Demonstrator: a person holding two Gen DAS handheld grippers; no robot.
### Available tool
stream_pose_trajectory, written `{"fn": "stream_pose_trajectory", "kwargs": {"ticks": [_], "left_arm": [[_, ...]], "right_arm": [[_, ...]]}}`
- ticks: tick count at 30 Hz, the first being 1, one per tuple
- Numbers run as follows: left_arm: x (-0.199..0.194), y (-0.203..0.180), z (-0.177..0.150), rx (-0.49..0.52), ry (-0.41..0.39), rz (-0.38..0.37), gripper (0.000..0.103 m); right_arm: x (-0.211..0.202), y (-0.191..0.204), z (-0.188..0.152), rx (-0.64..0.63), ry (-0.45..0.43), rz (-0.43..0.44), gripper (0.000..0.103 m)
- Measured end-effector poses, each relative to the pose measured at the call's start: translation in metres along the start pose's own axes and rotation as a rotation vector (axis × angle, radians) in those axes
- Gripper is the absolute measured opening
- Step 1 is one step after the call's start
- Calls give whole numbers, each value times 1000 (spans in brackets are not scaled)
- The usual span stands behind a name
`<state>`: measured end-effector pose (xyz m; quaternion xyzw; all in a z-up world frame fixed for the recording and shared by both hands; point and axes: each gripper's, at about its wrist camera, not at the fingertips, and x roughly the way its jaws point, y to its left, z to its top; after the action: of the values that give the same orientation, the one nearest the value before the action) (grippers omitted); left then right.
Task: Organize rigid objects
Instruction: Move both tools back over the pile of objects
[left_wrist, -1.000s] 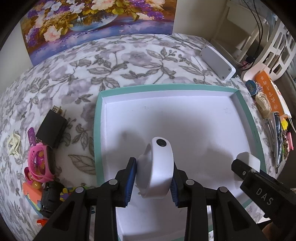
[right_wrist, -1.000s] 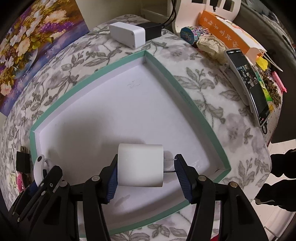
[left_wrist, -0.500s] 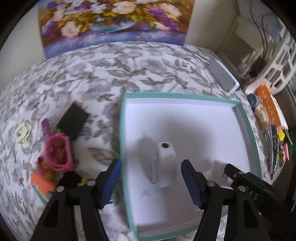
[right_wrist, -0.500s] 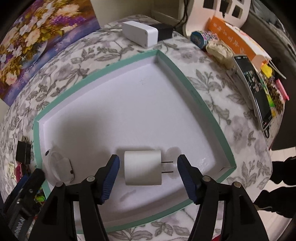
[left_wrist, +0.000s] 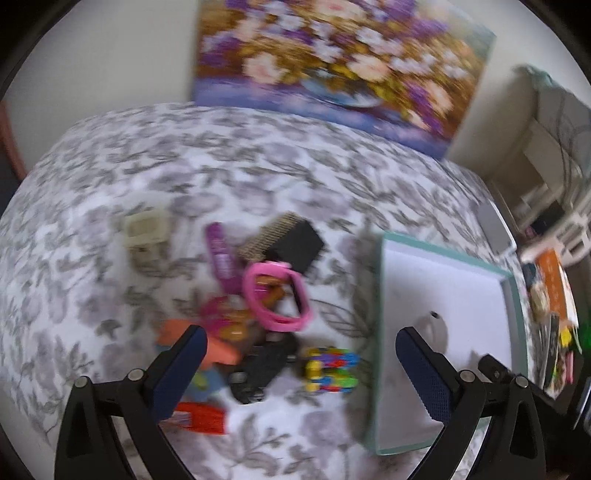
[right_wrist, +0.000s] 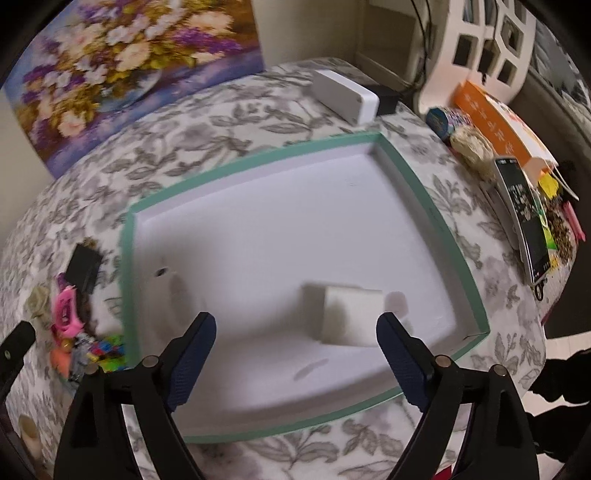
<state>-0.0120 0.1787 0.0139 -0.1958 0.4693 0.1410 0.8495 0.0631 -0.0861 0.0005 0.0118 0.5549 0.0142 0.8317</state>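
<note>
Both tools are spread wide and carry nothing. The left tool (left_wrist: 301, 363) hangs over the loose pile on the floral bench (left_wrist: 258, 177), above a pink band (left_wrist: 275, 295), a black block (left_wrist: 295, 243) and a coloured brick toy (left_wrist: 332, 369), likely to choose the next piece. The right tool (right_wrist: 295, 349) hovers above the teal-rimmed tray (right_wrist: 258, 158), where a white charger (right_wrist: 347, 317) and a white strap (right_wrist: 166, 284) lie well apart, each with room around it for a grasp.
</note>
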Motion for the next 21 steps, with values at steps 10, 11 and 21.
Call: {"fn": "stream_pose_trajectory", "kwargs": {"ticks": [10, 11, 21], "left_arm": [[-36, 80, -8, -152, -16, 49, 103], [-37, 85, -9, -160, -9, 63, 103], [-11, 123, -32, -249, 162, 121, 103]], "right_arm": [[-38, 58, -24, -94, -48, 172, 90], [-40, 67, -28, -112, -41, 196, 90], [-23, 124, -55, -288, -3, 193, 89]]}}
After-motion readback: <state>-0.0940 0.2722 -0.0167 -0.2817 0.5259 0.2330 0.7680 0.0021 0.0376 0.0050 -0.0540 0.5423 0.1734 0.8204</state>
